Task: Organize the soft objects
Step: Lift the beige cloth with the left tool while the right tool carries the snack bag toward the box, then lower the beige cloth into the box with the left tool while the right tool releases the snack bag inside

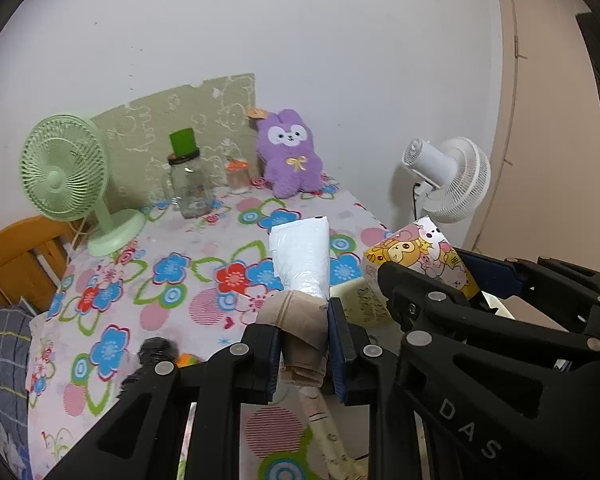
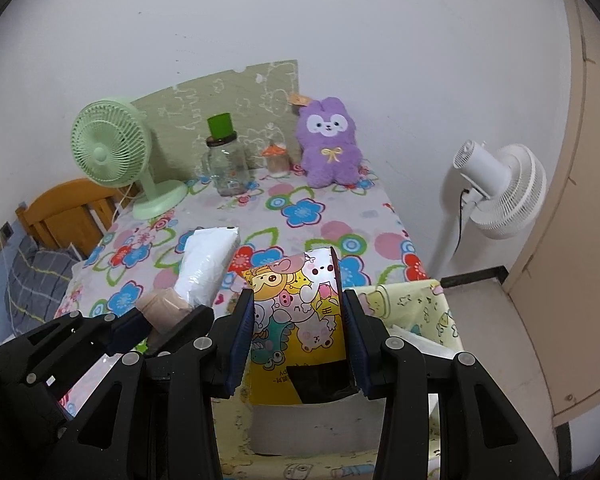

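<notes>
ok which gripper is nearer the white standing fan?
Right. The right gripper, shut on the cartoon pack, sits on the white fan's side; the left gripper is further away, beyond it.

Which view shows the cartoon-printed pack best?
The right wrist view: the cartoon-printed pack fills the middle, held between the right gripper pads, its printed face in full. The left wrist view shows only its upper end at the right, partly behind the right gripper's black arm.

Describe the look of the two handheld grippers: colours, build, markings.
Both the left gripper and the right gripper are black linkage frames with silver rivets and blue finger pads. White letters "DAS" mark the right one's side. No sleeves or cables show.
</notes>
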`<state>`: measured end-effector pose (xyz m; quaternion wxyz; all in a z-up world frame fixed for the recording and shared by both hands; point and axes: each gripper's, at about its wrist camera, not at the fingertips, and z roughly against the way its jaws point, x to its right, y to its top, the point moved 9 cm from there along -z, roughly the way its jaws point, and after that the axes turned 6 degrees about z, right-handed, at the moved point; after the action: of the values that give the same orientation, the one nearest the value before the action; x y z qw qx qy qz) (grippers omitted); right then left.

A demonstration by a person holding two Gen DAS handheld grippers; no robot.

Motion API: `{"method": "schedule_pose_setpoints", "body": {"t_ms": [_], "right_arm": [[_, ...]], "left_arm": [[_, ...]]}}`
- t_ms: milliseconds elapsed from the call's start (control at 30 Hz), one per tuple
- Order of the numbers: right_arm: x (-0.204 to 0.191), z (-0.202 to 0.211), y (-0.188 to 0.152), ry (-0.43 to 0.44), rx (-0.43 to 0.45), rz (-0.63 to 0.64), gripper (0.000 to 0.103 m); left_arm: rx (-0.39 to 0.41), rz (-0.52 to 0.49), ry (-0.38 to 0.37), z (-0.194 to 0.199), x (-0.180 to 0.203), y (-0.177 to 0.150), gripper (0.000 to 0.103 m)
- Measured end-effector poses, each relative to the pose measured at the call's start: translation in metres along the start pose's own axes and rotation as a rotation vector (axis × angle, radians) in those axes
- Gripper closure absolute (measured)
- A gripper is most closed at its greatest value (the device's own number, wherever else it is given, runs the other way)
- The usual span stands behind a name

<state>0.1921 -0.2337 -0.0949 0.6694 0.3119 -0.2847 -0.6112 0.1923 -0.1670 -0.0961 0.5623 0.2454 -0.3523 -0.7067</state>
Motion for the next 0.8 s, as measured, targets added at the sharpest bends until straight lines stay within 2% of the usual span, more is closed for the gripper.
{"method": "schedule_pose_setpoints", "body": {"t_ms": [600, 667, 733, 800], "right_arm": [[0.045, -0.032, -0.032, -0.048, -0.080, -0.071, 0.057], [0.048, -0.035, -0.035, -0.051, -0.088, -0.079, 0.057], [0.051, -0.039, -0.037, -0.054, -0.097, -0.083, 0.057], [0.053, -0.043, -0.038, -0.054, -0.104, -0.086, 0.057]], "left_arm": [[-0.108, -0.075, -0.065, -0.042, 0.039, -0.025, 0.081], [-0.123, -0.078, -0.071, -0.046, 0.042, -0.028, 0.077], [-0.128, -0.075, -0.062, -0.048, 0.043, -0.029, 0.063], [-0.133, -0.079, -0.067, -0.050, 0.046, -0.030, 0.059]]}}
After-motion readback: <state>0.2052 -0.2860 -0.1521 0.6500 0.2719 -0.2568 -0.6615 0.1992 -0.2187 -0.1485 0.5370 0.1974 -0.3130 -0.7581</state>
